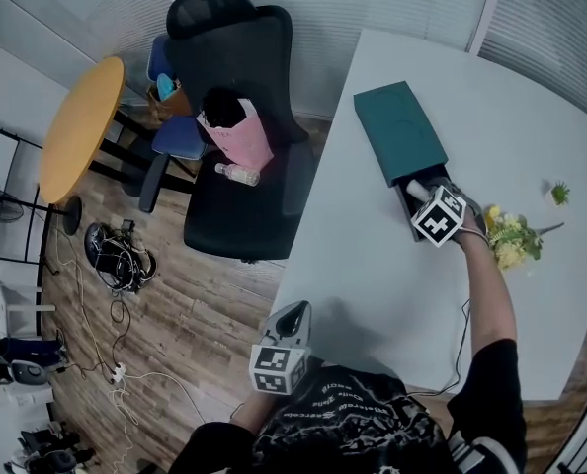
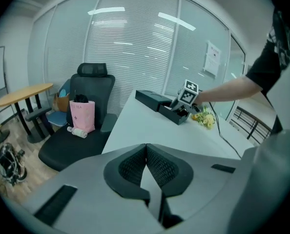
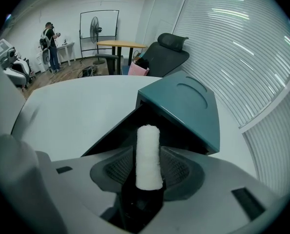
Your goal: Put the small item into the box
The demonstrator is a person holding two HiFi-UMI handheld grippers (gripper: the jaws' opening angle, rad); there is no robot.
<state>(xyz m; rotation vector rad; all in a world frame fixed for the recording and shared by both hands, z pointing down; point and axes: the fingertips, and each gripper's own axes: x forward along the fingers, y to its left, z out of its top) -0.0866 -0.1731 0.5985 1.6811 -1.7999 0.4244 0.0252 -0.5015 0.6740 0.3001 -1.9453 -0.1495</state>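
Note:
A teal box [image 1: 400, 131] lies on the white table [image 1: 373, 284] with its dark drawer [image 3: 120, 130] pulled out toward me. My right gripper [image 1: 421, 195] hovers right at the drawer's mouth. A small white roll [image 3: 148, 155] stands between its pads [image 3: 176, 167], pointing into the drawer; slim gaps show on both sides of the roll, so the jaws are open around it. My left gripper [image 1: 292, 316] rests low near the table's front edge, far from the box, its pads [image 2: 133, 167] meeting at the tip with nothing in them.
A bunch of yellow flowers [image 1: 511, 235] and a green sprig [image 1: 560, 194] lie right of the box. A thin cable [image 1: 461, 344] runs off the table's front. A black office chair [image 1: 239, 196] carrying a pink bag [image 1: 239, 134] stands at the table's left side, by an orange round table [image 1: 81, 126].

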